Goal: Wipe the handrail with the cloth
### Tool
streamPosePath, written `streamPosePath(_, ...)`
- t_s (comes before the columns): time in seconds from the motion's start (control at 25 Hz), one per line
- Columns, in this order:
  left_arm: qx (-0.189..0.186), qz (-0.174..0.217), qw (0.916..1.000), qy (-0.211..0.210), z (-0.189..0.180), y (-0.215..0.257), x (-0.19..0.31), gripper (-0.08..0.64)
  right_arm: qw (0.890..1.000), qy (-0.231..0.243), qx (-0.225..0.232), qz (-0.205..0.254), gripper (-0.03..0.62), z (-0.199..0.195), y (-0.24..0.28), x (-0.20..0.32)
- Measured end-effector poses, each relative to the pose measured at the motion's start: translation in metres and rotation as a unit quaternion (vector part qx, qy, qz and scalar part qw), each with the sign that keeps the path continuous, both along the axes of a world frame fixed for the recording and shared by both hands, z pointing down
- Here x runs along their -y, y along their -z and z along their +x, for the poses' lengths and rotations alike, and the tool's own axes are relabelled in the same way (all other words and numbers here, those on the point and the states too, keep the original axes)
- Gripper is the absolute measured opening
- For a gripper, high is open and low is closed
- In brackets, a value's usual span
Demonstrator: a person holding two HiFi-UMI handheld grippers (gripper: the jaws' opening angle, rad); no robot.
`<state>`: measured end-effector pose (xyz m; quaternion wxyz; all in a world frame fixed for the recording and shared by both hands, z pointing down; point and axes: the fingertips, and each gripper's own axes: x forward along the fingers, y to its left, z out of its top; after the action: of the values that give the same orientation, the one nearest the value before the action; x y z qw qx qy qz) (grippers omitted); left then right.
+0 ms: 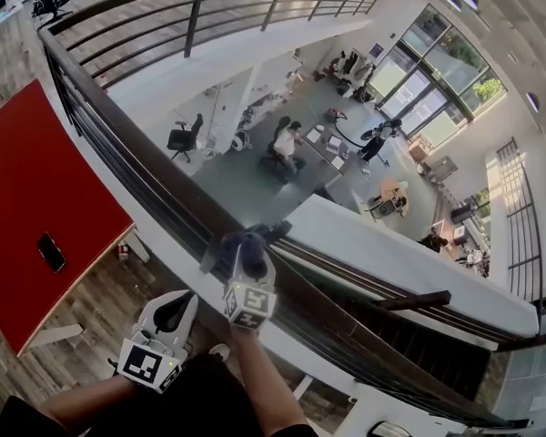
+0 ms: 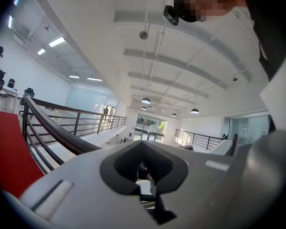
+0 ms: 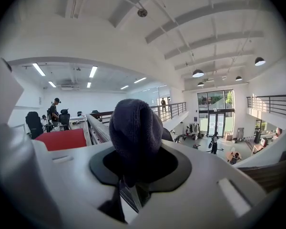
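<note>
At the bottom of the head view the person's forearms reach forward. The left gripper [image 1: 183, 302] hangs on the near side of the railing above the wooden floor [image 1: 91, 309]. It touches nothing, and its own view shows its jaws brought together with nothing between them. Just beyond it, the right gripper [image 1: 250, 264] is clamped on the cloth [image 3: 133, 128], a dark blue knitted bundle that bulges up out of the jaws. The cloth rests on top of the handrail [image 1: 127, 144]. This dark rail runs diagonally from the upper left corner down to the lower right, with thinner horizontal bars beneath it. To the left of the rail, on the person's level, stands a red table [image 1: 27, 180] with a black phone [image 1: 51, 252] lying flat near its near edge. Past the rail the view drops into an open lower floor, where a seated person [image 1: 287, 144] is at a desk and a black office chair [image 1: 182, 137] stands apart on the grey floor. Farthest off, tall windows [image 1: 419, 89] let in daylight, with green foliage behind them.
</note>
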<state>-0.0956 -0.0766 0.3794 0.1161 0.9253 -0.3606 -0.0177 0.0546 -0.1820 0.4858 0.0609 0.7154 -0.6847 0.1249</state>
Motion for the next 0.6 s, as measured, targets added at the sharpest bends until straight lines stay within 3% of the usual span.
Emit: streamPosePath(0.6,-0.001,-0.001,0.9997,-0.023,0.019,0.002,-0.009,0.000,0.999,-0.031,0.004,-0.015,0.107,0.019,-0.001,-0.020)
